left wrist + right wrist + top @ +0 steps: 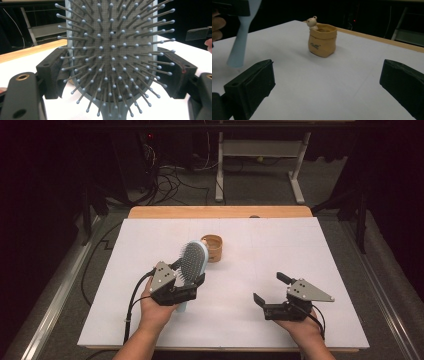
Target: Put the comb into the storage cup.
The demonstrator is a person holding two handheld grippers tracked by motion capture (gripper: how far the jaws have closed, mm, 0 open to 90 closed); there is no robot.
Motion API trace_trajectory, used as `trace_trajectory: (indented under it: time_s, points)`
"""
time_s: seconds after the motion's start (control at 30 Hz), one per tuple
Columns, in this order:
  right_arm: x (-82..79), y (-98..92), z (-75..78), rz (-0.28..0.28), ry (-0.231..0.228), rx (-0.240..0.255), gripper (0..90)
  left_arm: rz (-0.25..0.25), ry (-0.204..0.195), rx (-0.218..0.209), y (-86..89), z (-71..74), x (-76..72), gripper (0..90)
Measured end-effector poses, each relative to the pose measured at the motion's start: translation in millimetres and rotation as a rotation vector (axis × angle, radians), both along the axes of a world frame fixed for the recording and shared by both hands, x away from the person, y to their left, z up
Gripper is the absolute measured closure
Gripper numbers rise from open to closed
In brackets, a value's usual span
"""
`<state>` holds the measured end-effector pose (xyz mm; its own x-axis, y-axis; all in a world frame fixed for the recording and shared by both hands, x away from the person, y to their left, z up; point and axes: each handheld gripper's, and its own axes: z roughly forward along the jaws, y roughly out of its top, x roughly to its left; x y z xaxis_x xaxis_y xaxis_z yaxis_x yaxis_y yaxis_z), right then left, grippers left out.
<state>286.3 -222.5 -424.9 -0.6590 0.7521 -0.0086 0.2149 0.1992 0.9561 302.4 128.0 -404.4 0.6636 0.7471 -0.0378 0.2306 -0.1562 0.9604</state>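
A light blue paddle hairbrush (193, 261) with grey bristles is held up over the white board, its bristle face tilted toward the high view. My left gripper (189, 276) is shut on the lower part of the brush head. In the left gripper view the brush (112, 50) stands between both jaws, which press on its two edges. My right gripper (270, 288) hovers open and holds nothing at the front right. Through its open jaws (329, 85) I see a small tan bag-shaped pot (322, 41) with a little bear figure on its rim, and the brush handle (239, 47) at the left.
The tan pot (213, 247) stands on the white board (300, 250) just behind the brush. A wooden table edge (220, 212) runs along the back. Beyond it are floor cables and a white desk frame (260, 150). Bare board lies between and behind the grippers.
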Motion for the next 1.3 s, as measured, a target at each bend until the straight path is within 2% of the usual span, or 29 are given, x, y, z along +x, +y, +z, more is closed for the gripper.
trace_trajectory:
  time_s: [0.17, 0.33, 0.9, 1.13, 1.3]
  points:
    - [3.4, 16.3, 7.7, 0.041, -0.004, 0.028, 0.3, -0.004, -0.012, 0.005, -3.7, -1.2, -1.8, 20.7]
    - [6.6, 32.2, 21.7, 0.072, -0.028, 0.052, 0.3, -0.017, -0.023, 0.009, -7.9, -1.8, -4.0, 20.7]
    - [10.2, 64.0, 56.6, 0.14, -0.07, 0.102, 0.3, -0.043, -0.034, 0.023, -26.7, -4.8, -7.0, 20.7]
    - [13.1, 71.5, 62.4, 0.154, -0.054, 0.138, 0.4, -0.053, -0.038, 0.028, -33.6, -5.2, -7.9, 20.7]
    - [15.3, 78.7, 64.5, 0.166, -0.053, 0.139, 0.6, -0.059, -0.038, 0.033, -37.3, -5.9, -8.6, 20.7]
